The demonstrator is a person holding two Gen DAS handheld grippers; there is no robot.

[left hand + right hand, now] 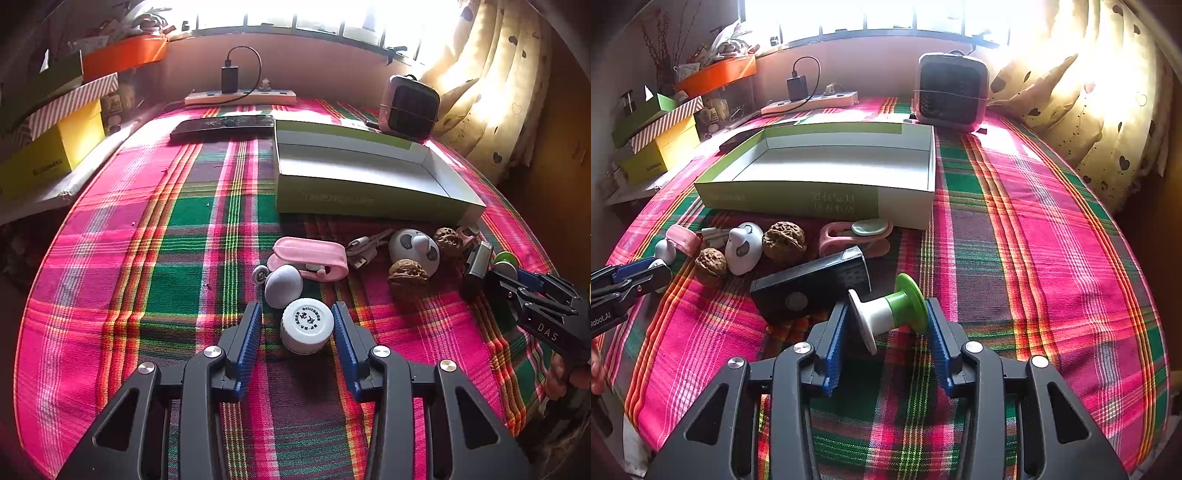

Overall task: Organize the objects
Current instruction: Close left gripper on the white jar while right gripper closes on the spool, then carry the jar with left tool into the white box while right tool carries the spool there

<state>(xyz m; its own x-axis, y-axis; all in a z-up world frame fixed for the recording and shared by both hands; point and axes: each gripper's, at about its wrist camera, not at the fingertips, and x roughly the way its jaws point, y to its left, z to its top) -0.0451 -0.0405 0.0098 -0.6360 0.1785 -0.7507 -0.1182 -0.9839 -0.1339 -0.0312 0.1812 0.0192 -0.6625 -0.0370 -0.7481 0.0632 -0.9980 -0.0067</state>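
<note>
Progress: early going by my read, the open box [827, 168] looks empty and every item sits on the plaid cloth [155, 258]
Left gripper [297, 328]: jaws apart, straddling the white bottle [306, 326], not yet squeezing
Right gripper [888, 321]: jaws bracket the green-and-white spool [886, 314]; contact or clamp, cannot tell
Count: two walnuts [784, 240], two pink clips [855, 236], one black case [812, 284], one panda toy [742, 247], one cable [364, 251]
Left to do: everything into the box

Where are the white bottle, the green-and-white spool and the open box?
White bottle [307, 320]: left wrist view, on its printed cap.
Spool [886, 314]: right wrist view, on its middle barrel.
Box [827, 201]: right wrist view, on its near outer wall.
</note>
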